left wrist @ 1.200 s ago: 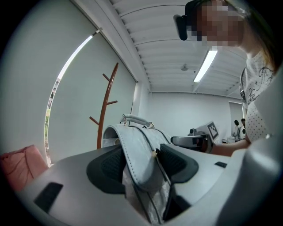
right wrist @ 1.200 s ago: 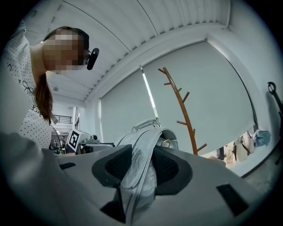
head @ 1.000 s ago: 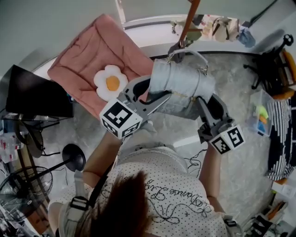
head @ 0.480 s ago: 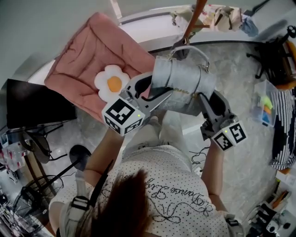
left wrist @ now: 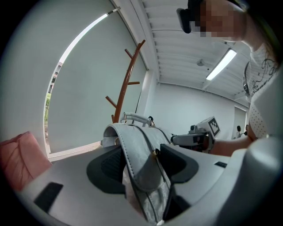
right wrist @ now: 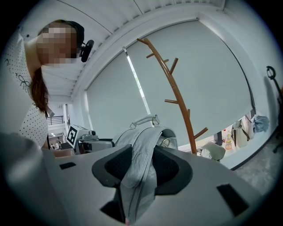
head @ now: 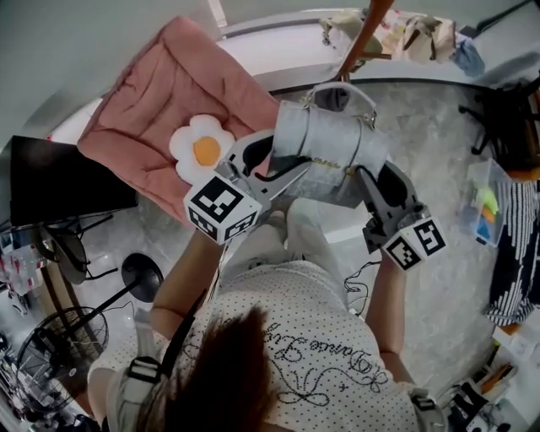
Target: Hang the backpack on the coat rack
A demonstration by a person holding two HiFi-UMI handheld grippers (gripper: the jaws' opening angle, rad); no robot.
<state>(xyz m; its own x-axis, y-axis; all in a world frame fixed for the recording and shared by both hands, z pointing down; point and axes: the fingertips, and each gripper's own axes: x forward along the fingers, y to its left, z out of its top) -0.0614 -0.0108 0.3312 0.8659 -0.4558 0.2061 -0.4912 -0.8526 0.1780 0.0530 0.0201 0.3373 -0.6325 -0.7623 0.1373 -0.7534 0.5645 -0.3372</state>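
Two grippers share the load: low in the head view, the left gripper [head: 272, 162] and the right gripper [head: 373, 181] are each clamped on one side of the grey backpack [head: 325, 152]. Each gripper's own view shows a padded grey strap pinched between its dark pads, so neither claw is empty. The bag is held in the air between them at frame centre, just right of the pink cushion [head: 152, 110] (the one bearing the egg-like flower pillow [head: 202, 150]). Its top handle [head: 342, 89] arches up as a free loop toward the upper edge. Beyond it, at the upper right of the head view, rises the wooden coat rack [head: 369, 25], apart from the bag. Doing this step well looks like a matter of keeping both grips firm and level, raising the handle higher than a peg's upturned tip, carrying the loop over that tip, and only then lowering. Letting one side go early would likely tilt the bag and spill the loop off.
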